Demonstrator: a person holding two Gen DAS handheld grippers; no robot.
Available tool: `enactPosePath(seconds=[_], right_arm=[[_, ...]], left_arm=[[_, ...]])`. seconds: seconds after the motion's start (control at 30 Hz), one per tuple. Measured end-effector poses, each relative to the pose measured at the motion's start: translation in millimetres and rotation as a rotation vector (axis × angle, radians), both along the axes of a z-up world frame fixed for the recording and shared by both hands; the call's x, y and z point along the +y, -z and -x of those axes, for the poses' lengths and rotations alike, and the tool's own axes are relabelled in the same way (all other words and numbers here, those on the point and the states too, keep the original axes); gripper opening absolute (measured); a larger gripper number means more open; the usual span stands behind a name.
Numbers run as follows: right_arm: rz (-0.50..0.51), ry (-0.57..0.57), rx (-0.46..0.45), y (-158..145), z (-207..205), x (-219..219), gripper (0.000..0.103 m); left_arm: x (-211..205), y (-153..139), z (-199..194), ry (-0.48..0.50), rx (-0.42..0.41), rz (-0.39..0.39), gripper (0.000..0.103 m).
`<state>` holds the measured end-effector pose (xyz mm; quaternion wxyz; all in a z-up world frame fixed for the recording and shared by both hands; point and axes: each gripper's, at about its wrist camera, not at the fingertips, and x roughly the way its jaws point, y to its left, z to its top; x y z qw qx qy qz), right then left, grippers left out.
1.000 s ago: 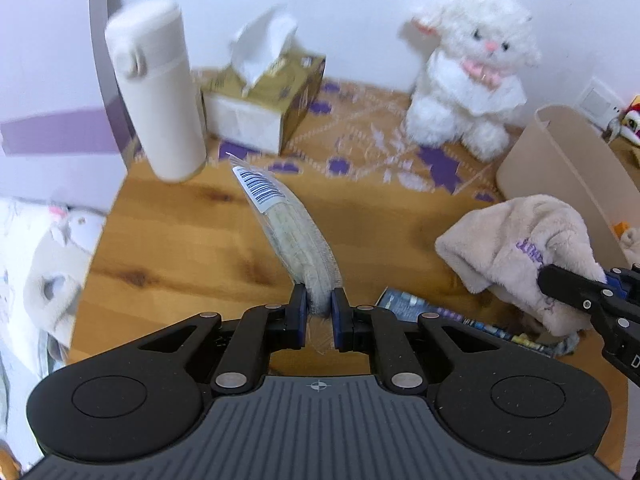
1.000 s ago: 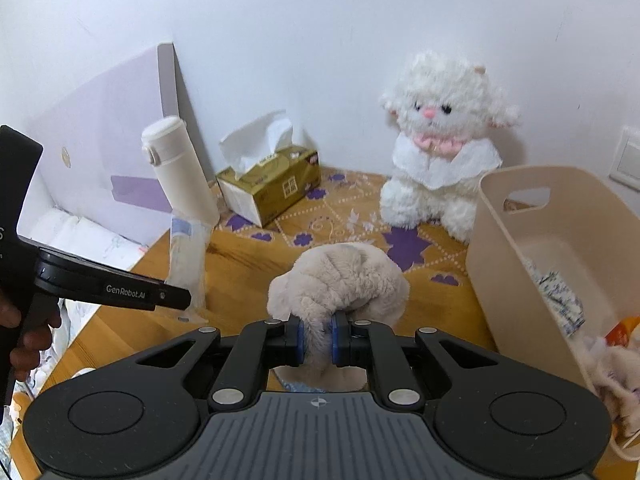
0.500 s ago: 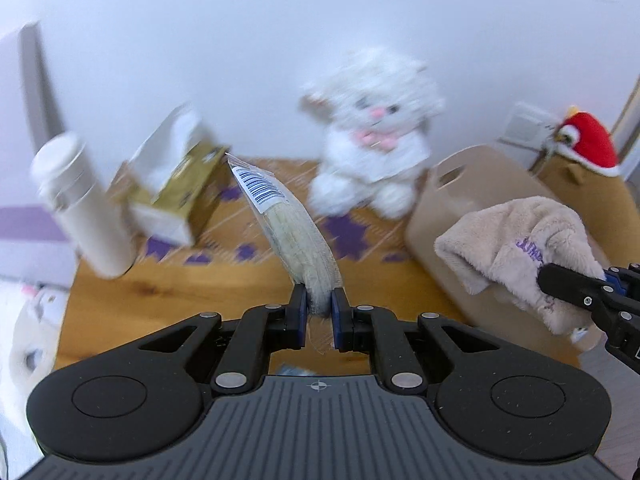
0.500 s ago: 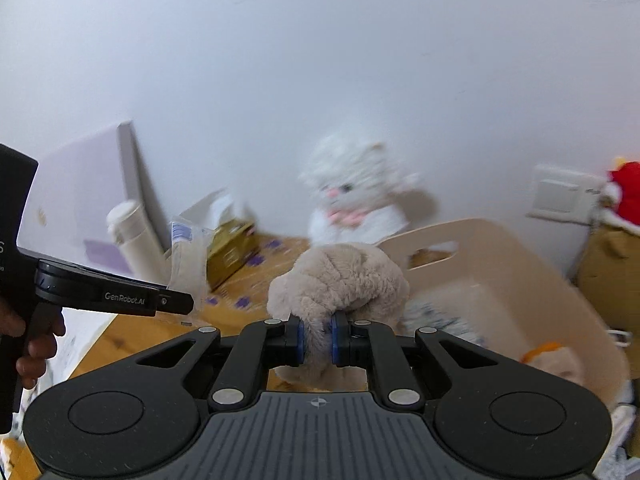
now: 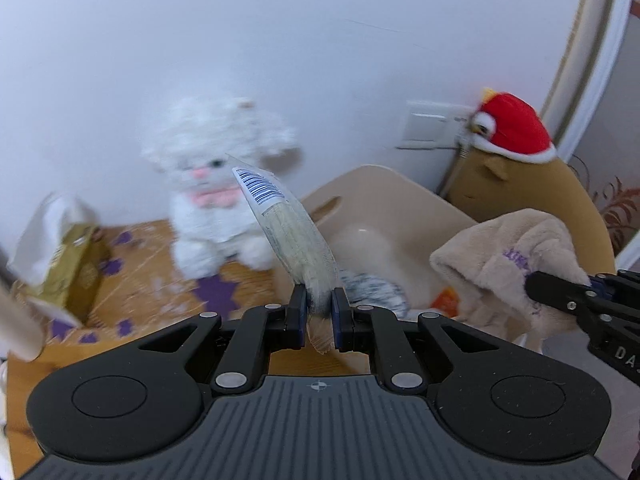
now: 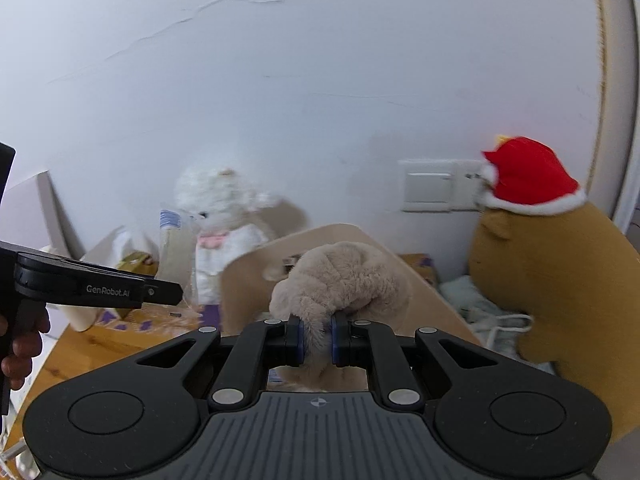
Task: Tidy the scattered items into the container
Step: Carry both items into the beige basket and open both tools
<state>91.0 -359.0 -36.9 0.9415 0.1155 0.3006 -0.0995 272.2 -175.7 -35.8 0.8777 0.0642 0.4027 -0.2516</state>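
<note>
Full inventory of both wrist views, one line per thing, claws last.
bin: 1, beige, on the table right of the lamb, some items inside
packet: 1, clear with a barcode label, in the left claw, in front of the bin
towel: 1, beige plush, in the right claw, by the bin
lamb: 1, white with pink bow, at the wall
tissue box: 1, gold, left of the lamb
brown plush: 1, red hat, right of the bin
wall switch: 1, white, behind the bin
table: 1, wood with a purple-patterned mat
left claw: 1, black, shut on the packet
right claw: 1, black, shut on the towel
hand: 1, gripping the left claw's handle
</note>
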Motion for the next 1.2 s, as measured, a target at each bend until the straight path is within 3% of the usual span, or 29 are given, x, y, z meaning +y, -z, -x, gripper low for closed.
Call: enactPosePath(seconds=[0.27,0.6,0.77,0.83,0.9,1.0,1.07,1.13,1.2], right_arm=[[-0.012,-0.004,0.080,29.2,-13.9,-24.5,0.012],[0.007,-0.041,0.208,57.2,-36.2,-21.7,0.014],[0.049,-0.081,0.226,58.1,-36.6,-8.1,0.042],[0.088,-0.090,0.233,57.2,-35.8,-1.8,0.062],[0.109,-0.092,0.241,56.3,-34.6,2.4,0.074],[0.106,-0.082,0.249,54.6,-32.2,5.0,0.081],[0.104,-0.067,0.248,52.5,-29.9,6.2,0.090],[0.100,-0.054,0.235,49.1,-25.9,8.3,0.102],[0.094,-0.049,0.223,44.8,-22.4,10.7,0.103]], left_arm=[[-61.5,29.7,-3.7,0.078,0.024,-0.058,0.012],[-84.4,72.5,-20.2,0.095,0.102,-0.190,0.012],[-80.8,74.4,-22.9,0.115,0.125,-0.198,0.013],[-79.1,72.9,-23.7,0.115,0.123,-0.206,0.018],[-77.2,68.7,-23.2,0.113,0.117,-0.189,0.043],[-75.8,59.4,-20.2,0.115,0.092,-0.167,0.068],[-76.0,53.3,-17.2,0.103,0.073,-0.172,0.077],[-74.1,47.8,-14.5,0.104,0.058,-0.164,0.078],[-71.8,43.2,-12.6,0.105,0.058,-0.160,0.079]])
